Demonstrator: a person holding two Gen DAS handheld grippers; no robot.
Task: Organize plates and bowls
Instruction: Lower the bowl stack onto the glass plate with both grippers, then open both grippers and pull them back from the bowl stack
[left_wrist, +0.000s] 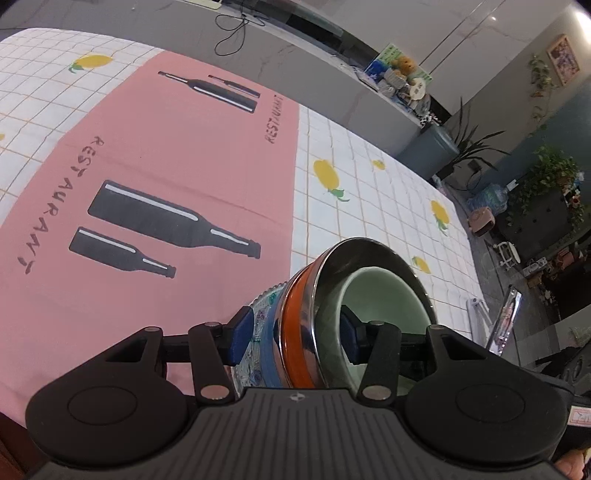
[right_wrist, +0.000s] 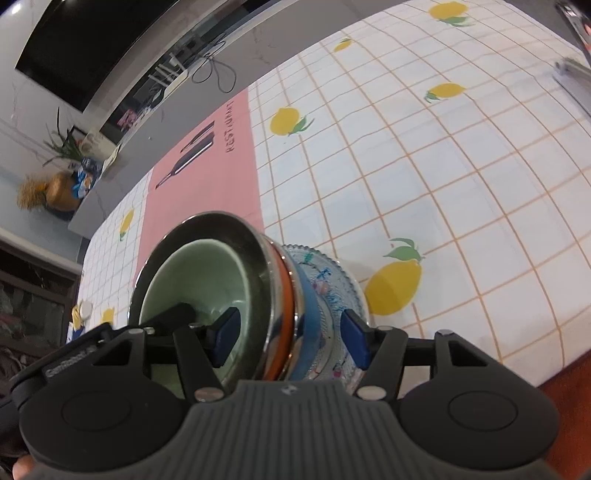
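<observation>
The left tongs and the right tongs both clench one nested stack, each with one blue pad inside the bowls and one on the outside. From inside out the stack is a pale green bowl, a steel bowl with an orange band, a blue dish and a patterned glass plate. The stack is tipped on its side in both views, over a surface covered by a white checked cloth with lemons, near the edge of a pink mat printed with black bottles. Whether it touches the cloth cannot be told.
</observation>
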